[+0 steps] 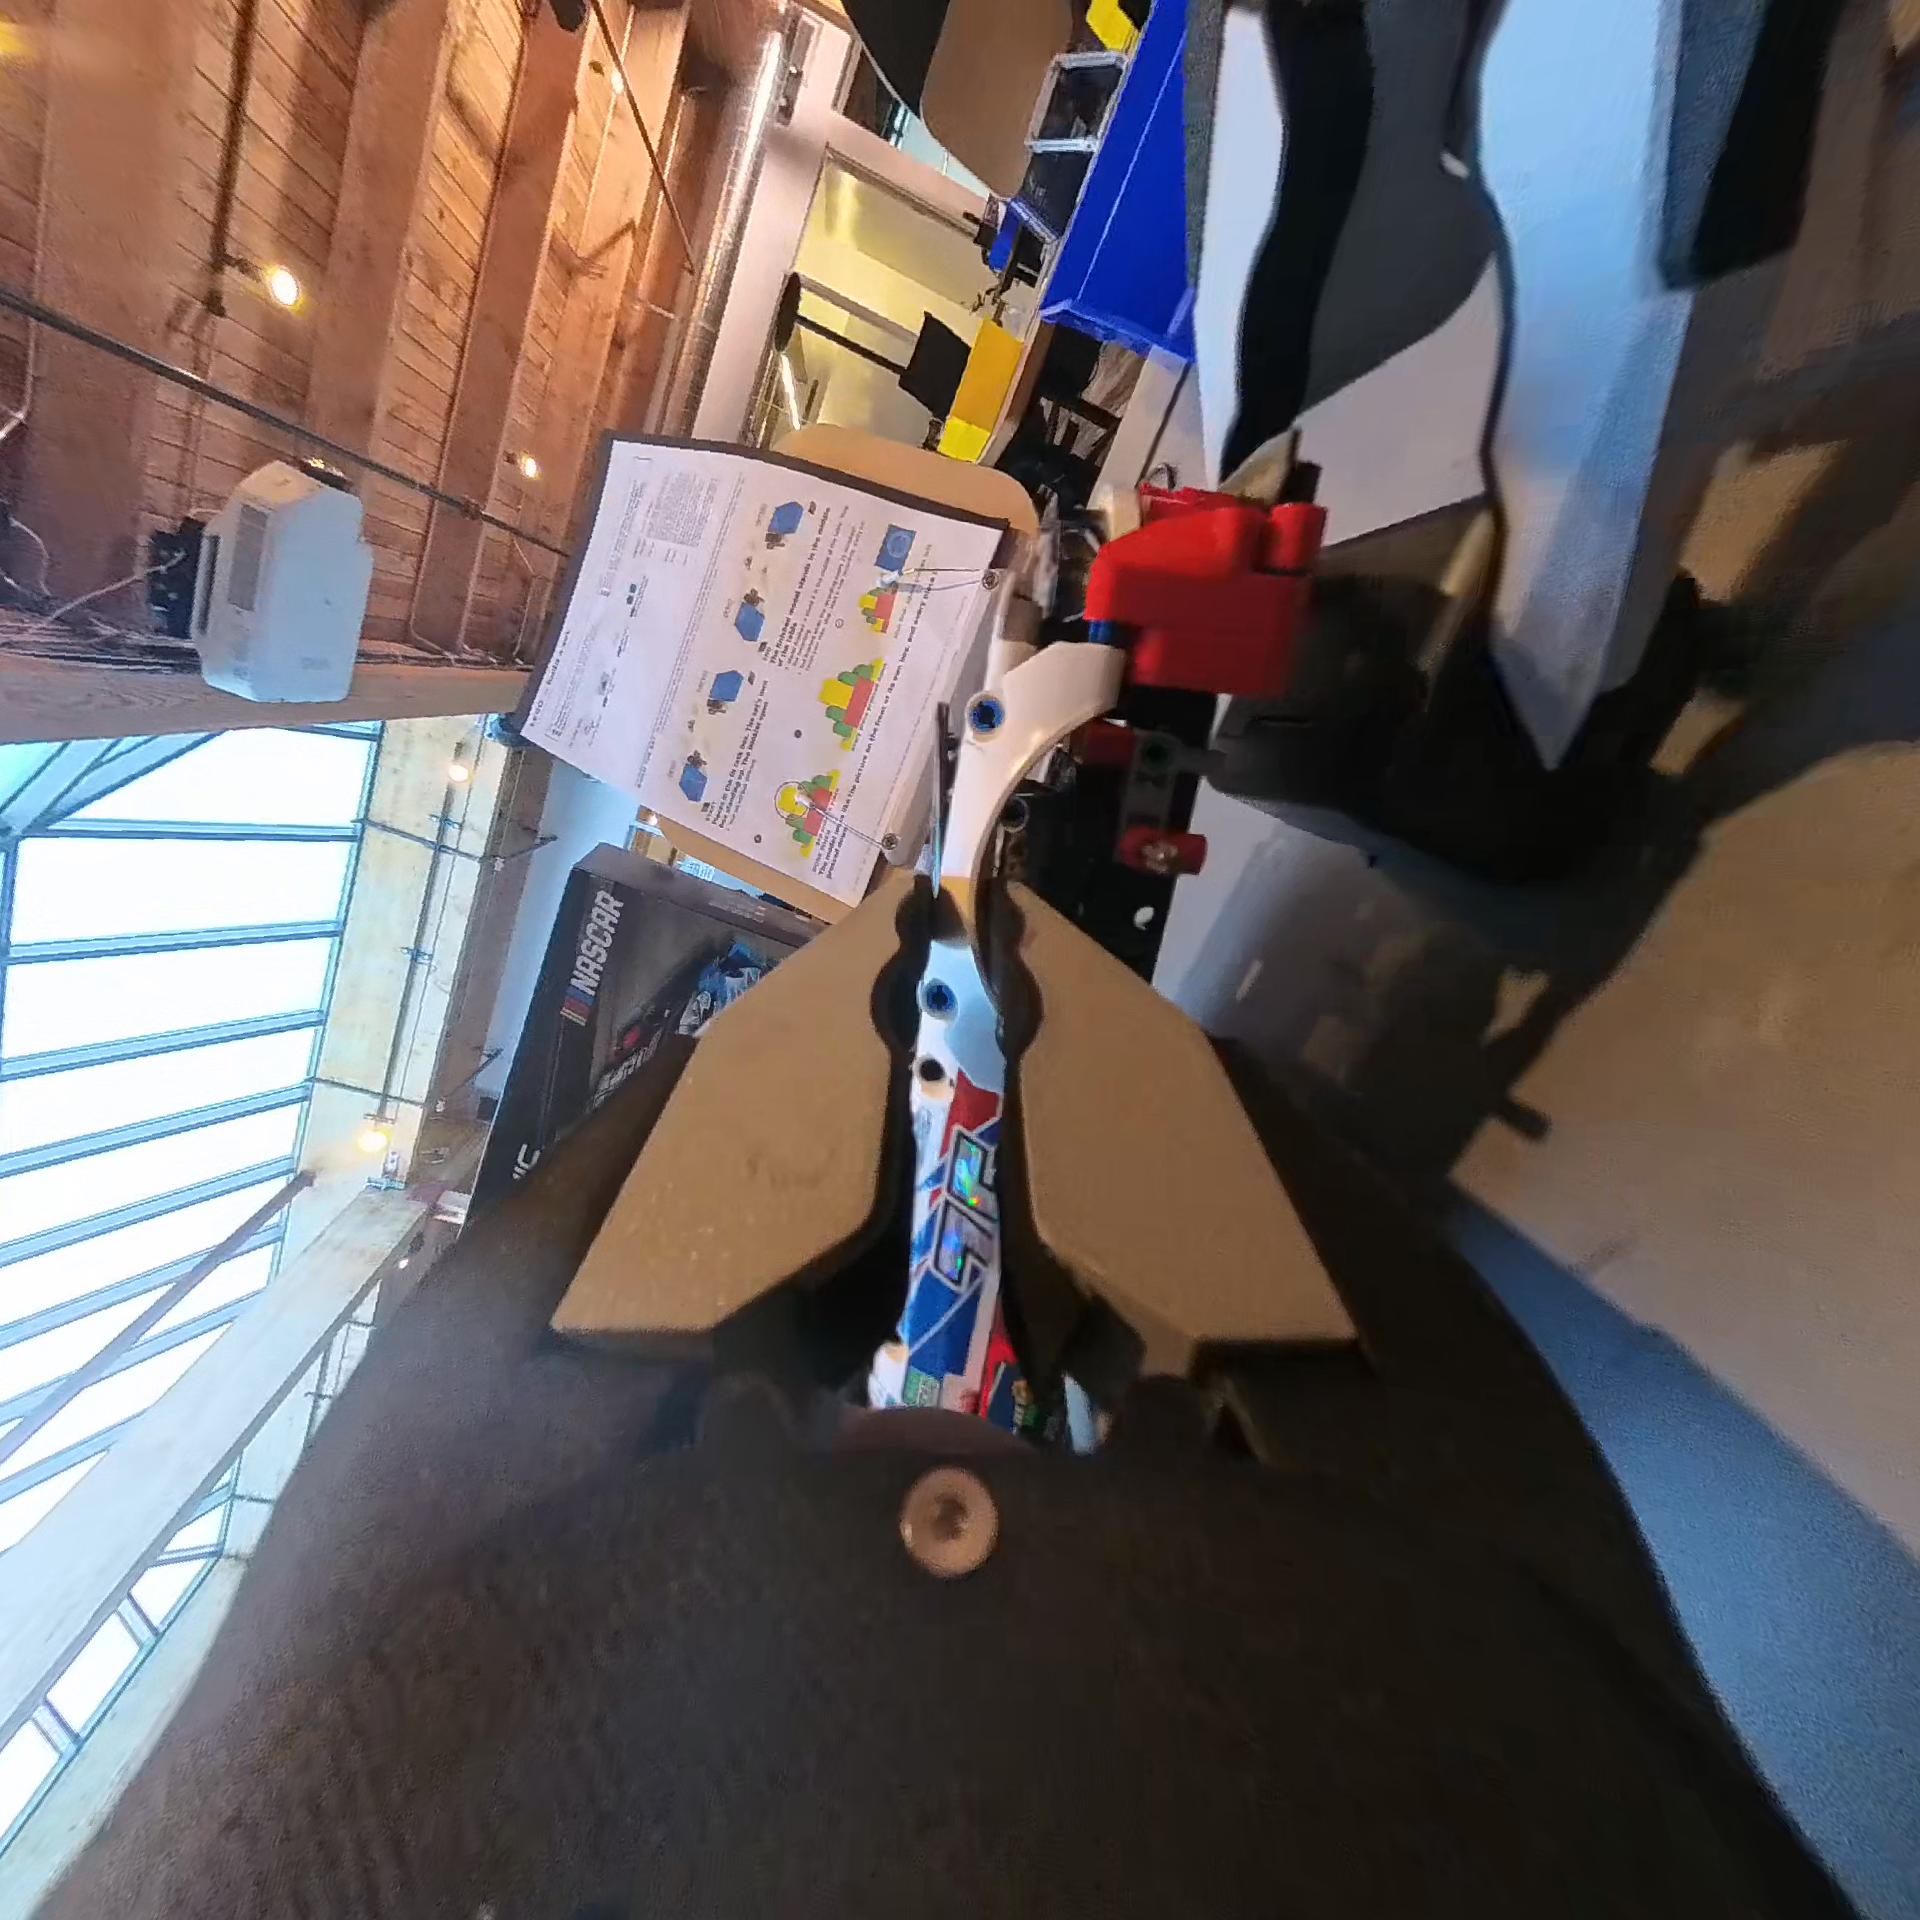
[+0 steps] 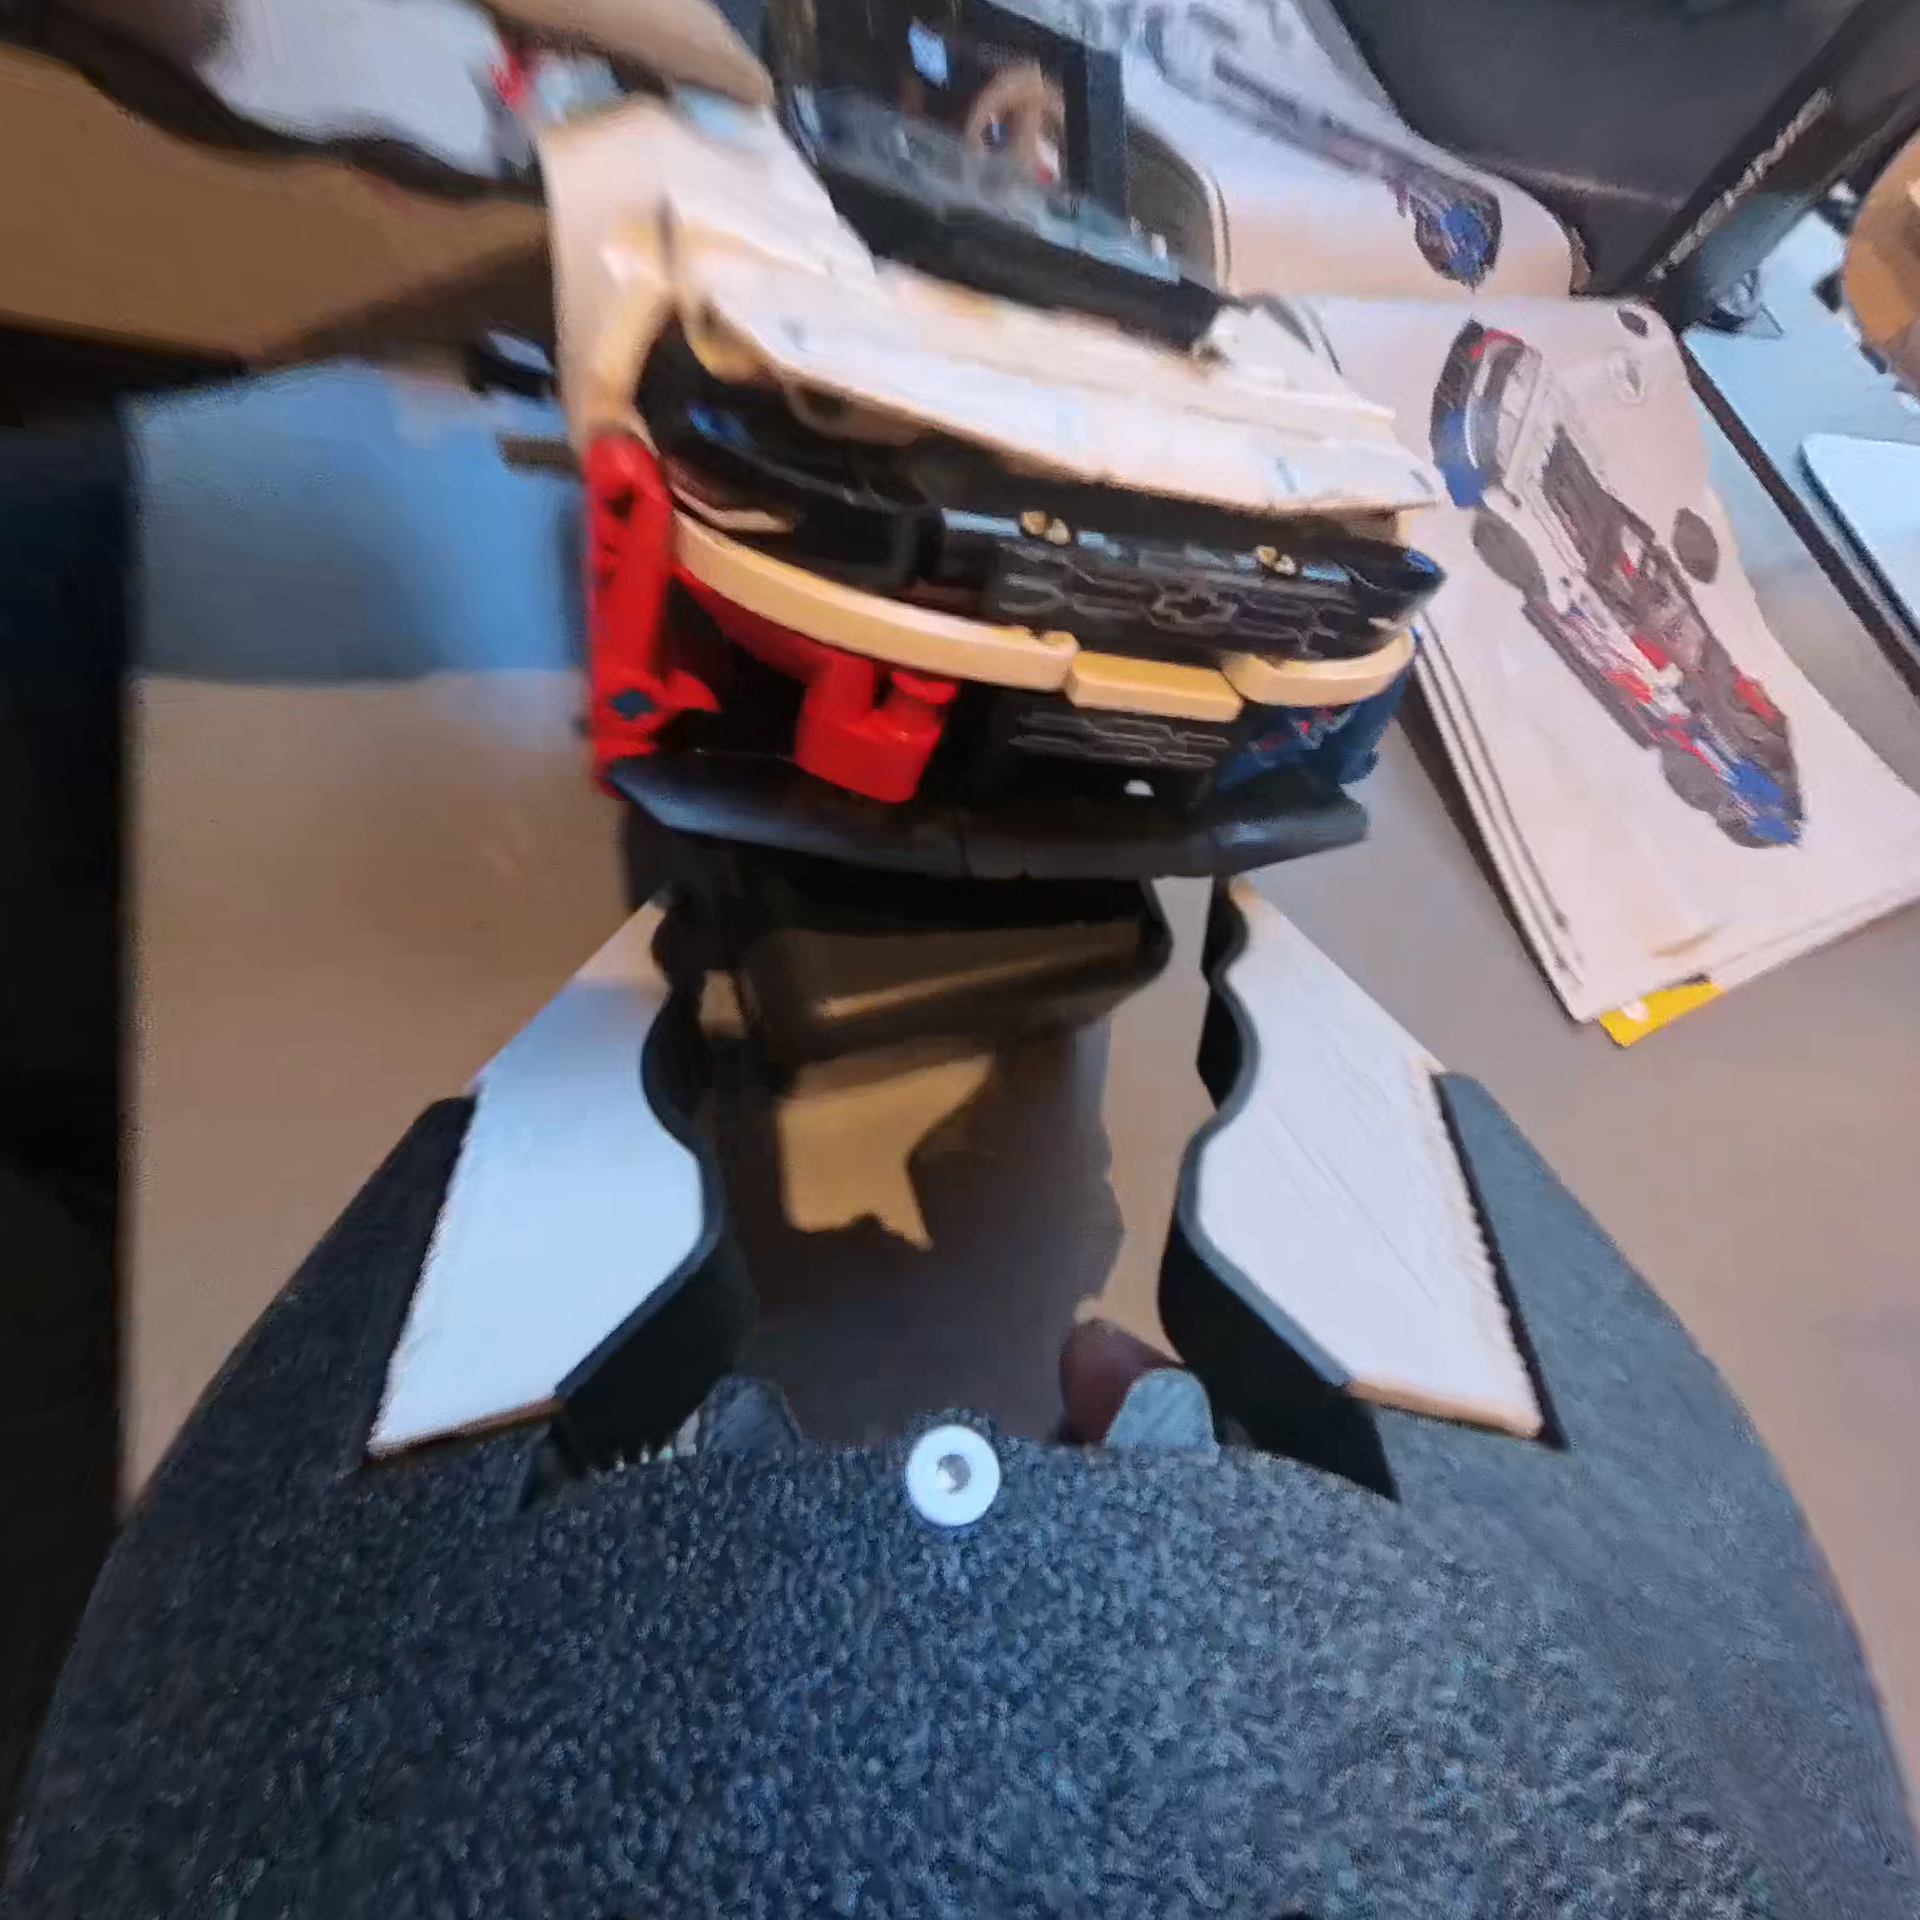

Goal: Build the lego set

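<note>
The lego car (image 2: 997, 416) faces me in the right wrist view, blurred and raised off the table: white hood, black grille, red pieces on its left corner (image 2: 623, 613). My right gripper (image 2: 951, 925) is open and empty, with its tips just under the car's black front splitter. In the left wrist view, my left gripper (image 1: 951, 904) is shut on the car's white side panel with blue and red stickers (image 1: 956, 1195). The car's red and black frame parts (image 1: 1205, 592) stick out beyond the fingertips.
An open instruction booklet (image 2: 1621, 665) lies on the brown table (image 2: 312, 935) to the right of the car. A printed sheet on a stand (image 1: 769, 655), the black set box (image 1: 623, 1018) and a blue bin (image 1: 1122, 208) are behind the car. The grippers' ends are close to 10 cm from one another.
</note>
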A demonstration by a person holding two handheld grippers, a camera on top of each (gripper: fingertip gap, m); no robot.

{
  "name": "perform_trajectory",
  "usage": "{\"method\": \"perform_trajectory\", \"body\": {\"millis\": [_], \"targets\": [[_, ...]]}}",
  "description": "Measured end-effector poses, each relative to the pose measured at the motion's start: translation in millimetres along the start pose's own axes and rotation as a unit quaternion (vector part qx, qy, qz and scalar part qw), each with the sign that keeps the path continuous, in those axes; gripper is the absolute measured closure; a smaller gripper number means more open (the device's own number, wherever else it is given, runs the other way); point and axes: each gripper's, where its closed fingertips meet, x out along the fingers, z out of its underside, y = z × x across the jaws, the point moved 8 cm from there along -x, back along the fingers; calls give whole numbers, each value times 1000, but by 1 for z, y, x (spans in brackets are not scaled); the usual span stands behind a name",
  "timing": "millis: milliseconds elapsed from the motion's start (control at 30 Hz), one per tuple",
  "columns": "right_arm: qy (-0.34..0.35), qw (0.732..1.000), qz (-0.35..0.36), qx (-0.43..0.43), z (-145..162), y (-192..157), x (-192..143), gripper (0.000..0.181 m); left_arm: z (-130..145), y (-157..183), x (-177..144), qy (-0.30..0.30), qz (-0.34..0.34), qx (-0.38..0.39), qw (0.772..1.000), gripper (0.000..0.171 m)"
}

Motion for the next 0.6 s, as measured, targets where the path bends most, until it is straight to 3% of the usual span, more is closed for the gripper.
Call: {"method": "perform_trajectory", "body": {"millis": [67,333,600], "targets": [[-58,998,-8,-34,10,1,8,90,1,2,-1,-1,-1,-4,1000,164],[-128,991,-33,-34,15,6,-9,95,4,1,-3,4,-17,-19,1000,164],[-279,960,-4,8,22,84,-2,96,7,5,-4,10,-18,-23,1000,164]]}}
